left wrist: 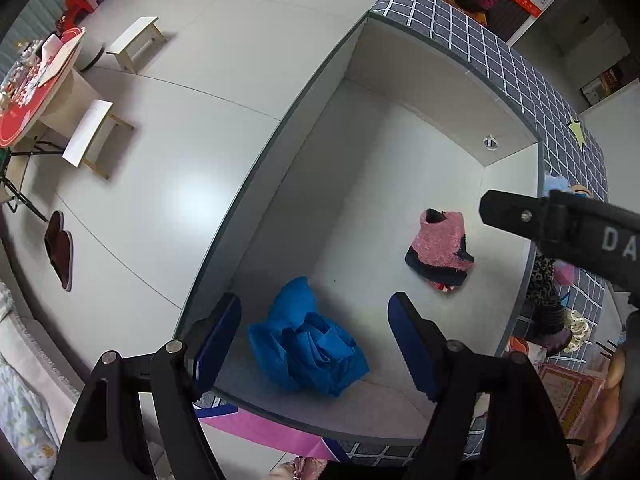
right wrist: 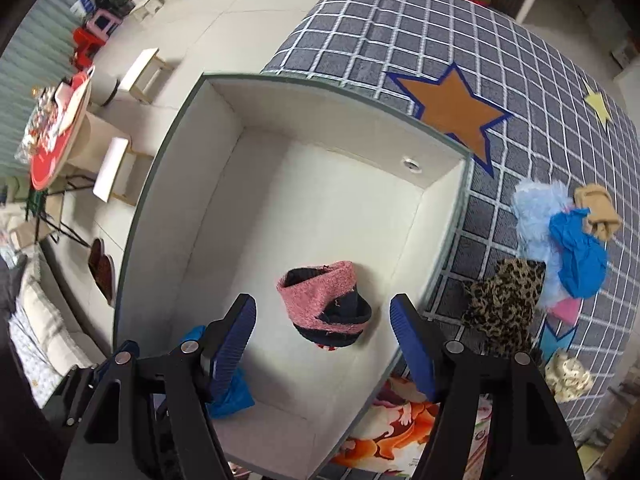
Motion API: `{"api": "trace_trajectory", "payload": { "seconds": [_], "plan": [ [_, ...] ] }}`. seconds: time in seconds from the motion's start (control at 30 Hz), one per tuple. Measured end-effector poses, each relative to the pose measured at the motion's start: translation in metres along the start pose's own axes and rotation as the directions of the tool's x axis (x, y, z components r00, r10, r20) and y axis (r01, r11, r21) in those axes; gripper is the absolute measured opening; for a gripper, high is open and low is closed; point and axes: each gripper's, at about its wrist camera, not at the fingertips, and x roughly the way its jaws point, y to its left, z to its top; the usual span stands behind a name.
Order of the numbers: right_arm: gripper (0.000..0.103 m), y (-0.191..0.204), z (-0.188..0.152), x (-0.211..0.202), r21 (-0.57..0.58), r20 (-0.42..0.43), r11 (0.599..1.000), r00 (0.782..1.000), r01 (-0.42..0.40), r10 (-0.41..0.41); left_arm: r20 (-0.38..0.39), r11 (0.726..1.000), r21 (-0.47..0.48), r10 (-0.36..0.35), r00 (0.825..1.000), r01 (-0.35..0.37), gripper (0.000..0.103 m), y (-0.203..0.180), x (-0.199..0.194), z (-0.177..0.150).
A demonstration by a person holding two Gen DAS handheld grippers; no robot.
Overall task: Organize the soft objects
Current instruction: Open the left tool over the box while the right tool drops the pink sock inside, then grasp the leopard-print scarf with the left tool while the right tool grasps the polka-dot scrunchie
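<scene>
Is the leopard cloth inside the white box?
No, the leopard cloth lies on the checked mat, outside the white box.

Pretty bright, even indoor light in both views, with a soft white glare patch on the floor (left wrist: 192,196) up and left of the left gripper's fingers (left wrist: 412,344). Shadows are faint. Heavy fisheye bending and dark corners; slight blur toward the edges.

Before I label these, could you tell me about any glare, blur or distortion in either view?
Left wrist view: a glare patch on the pale tiled floor, fisheye bending the white open-topped box rim; right wrist view: grey checked rug lines bowed, slight blur along the box's right wall.
</scene>
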Motion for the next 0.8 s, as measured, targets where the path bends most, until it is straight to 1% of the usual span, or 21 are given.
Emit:
{"api": "trace_trajectory", "payload": {
  "seconds": [0.17, 0.3, 0.43, 0.53, 0.67, 0.73, 0.8],
  "plan": [
    [0.071, -0.023, -0.008, -0.016, 0.07, 0.019, 0.997, 0.999, -0.044, 0.042, 0.017, 1.0, -0.006, -0.004, 1.0, 0.004, 0.079, -0.009, -0.009, -0.003],
    [0.071, -0.043, -0.013, -0.033, 0.106, 0.04, 0.992, 0.997, -0.064, 0.06, 0.033, 1.0, 0.016, -0.008, 0.999, 0.007, 0.079, -0.025, -0.017, -0.006],
    [0.071, -0.066, -0.02, -0.055, 0.125, 0.092, 0.991, 0.995, -0.057, 0.046, 0.057, 0.998, 0.064, -0.003, 0.998, -0.001, 0.079, -0.047, -0.026, -0.009],
    [0.071, -0.09, -0.027, -0.071, 0.157, 0.124, 0.985, 0.991, -0.066, 0.047, 0.075, 0.993, 0.12, -0.001, 0.997, -0.008, 0.079, -0.07, -0.033, -0.011],
    [0.071, -0.125, -0.036, -0.082, 0.227, 0.119, 0.972, 0.992, -0.056, 0.03, 0.092, 0.981, 0.191, -0.007, 0.996, -0.01, 0.079, -0.101, -0.04, -0.014],
    [0.071, -0.145, -0.043, -0.092, 0.258, 0.149, 0.962, 0.988, -0.088, 0.05, 0.093, 0.977, 0.215, -0.01, 0.996, -0.01, 0.079, -0.114, -0.042, -0.014],
    [0.071, -0.166, -0.05, -0.102, 0.297, 0.184, 0.948, 0.981, -0.116, 0.062, 0.1, 0.971, 0.239, 0.003, 0.995, -0.026, 0.079, -0.129, -0.044, -0.014]
  ]
}}
